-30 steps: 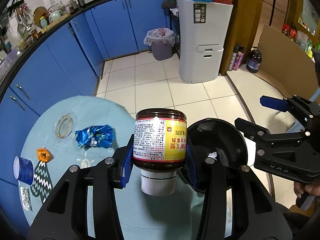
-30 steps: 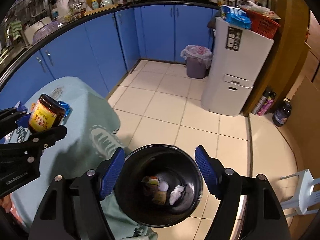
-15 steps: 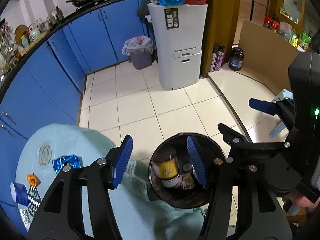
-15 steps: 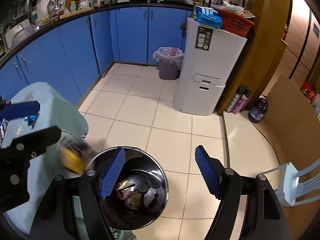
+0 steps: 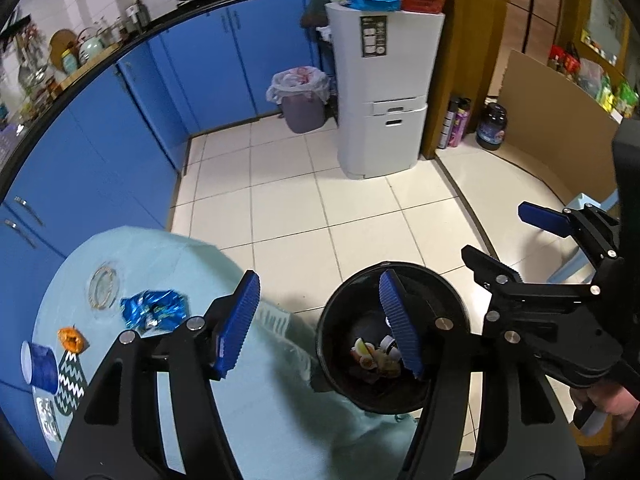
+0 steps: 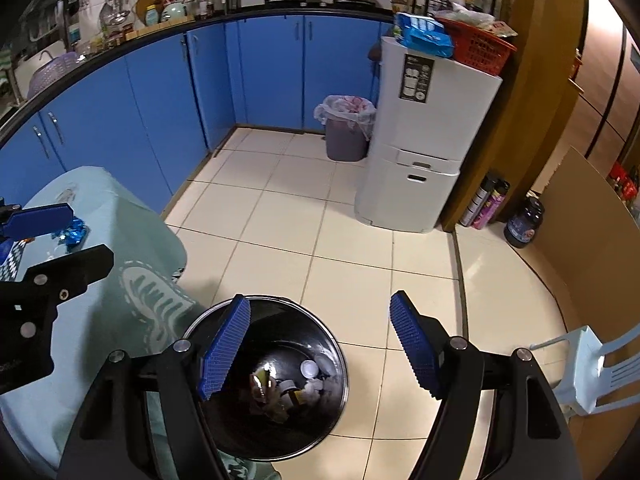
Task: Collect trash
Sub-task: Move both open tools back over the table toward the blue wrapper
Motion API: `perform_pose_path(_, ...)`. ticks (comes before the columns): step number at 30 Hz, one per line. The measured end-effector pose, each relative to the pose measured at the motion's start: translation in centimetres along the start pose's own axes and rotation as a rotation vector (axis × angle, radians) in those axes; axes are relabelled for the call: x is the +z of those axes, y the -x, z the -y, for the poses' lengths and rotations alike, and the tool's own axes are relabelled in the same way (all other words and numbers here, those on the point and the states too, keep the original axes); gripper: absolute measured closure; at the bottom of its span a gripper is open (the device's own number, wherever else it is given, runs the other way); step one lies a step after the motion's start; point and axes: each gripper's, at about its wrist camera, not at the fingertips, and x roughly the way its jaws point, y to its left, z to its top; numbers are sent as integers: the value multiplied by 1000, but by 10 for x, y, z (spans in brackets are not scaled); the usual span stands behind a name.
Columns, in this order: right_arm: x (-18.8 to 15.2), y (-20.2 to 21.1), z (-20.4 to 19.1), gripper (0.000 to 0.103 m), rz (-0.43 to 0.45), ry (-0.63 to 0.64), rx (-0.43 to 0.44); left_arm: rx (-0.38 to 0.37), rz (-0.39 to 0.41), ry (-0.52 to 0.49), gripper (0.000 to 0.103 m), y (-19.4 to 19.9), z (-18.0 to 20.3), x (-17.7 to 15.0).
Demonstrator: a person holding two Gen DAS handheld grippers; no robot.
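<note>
- The left gripper (image 5: 320,320) has nothing in it, and its jaws are opening wider.
- It hangs over the edge of the worktop (image 5: 256,408) and the black bin (image 5: 456,308), so anything it lets go can fall straight in.
- The right gripper (image 6: 320,344) is wide and empty too. It waits above the bin's mouth, out of the way.
- The bin stands on the floor, touching the right side of the worktop. I think it sits that close so trash only has a short way to go.
- Down in the bin lies a little heap of trash (image 5: 376,354): something yellow, a white round cap and some scraps. It is too dark to name each one.
- More trash waits on the worktop, to the left: a crinkly blue wrapper (image 5: 154,308), a small orange scrap (image 5: 70,338) near it, and a blue cup (image 5: 40,366) lying on its side close to the left edge.
- A small foil packet (image 5: 48,420) lies near the cup, at the near left.
- A clear round dish (image 5: 104,286) sits just past the wrapper. I cannot tell if it is trash.
- I think the blue wrapper is the next thing to pick up, as it is closest to the left gripper.
- It is thin and crumpled, so the gripper must pinch it tight or it may slip out.
</note>
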Motion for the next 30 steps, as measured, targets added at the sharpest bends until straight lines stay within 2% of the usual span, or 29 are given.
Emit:
perform_pose_path(7, 9, 3, -37, 32, -2, 60, 93, 58, 21, 67, 40, 15, -41, -15)
perform_pose_path(15, 22, 6, -110, 32, -3, 172, 234, 114, 22, 202, 40, 28, -109, -41)
perform_pose_path(19, 28, 5, -143, 32, 4, 229, 255, 147, 19, 264, 39, 33, -144, -54)
perform_pose_path(20, 29, 4, -150, 32, 1, 237, 266, 155, 18, 278, 37, 34, -153, -57)
perform_pose_path(22, 31, 1, -163, 32, -7, 249, 281, 172, 22, 310, 25, 36, -172, -66)
perform_pose_path(26, 35, -10, -188, 32, -27, 276, 294, 190, 0, 363, 23, 32, -204, -83)
perform_pose_path(28, 38, -16, -196, 32, -32, 283, 296, 193, -7, 384, 14, 30, -216, -90)
perform_pose_path(30, 42, -21, -205, 32, -37, 285, 305, 188, -6, 404, 10, 29, -227, -96)
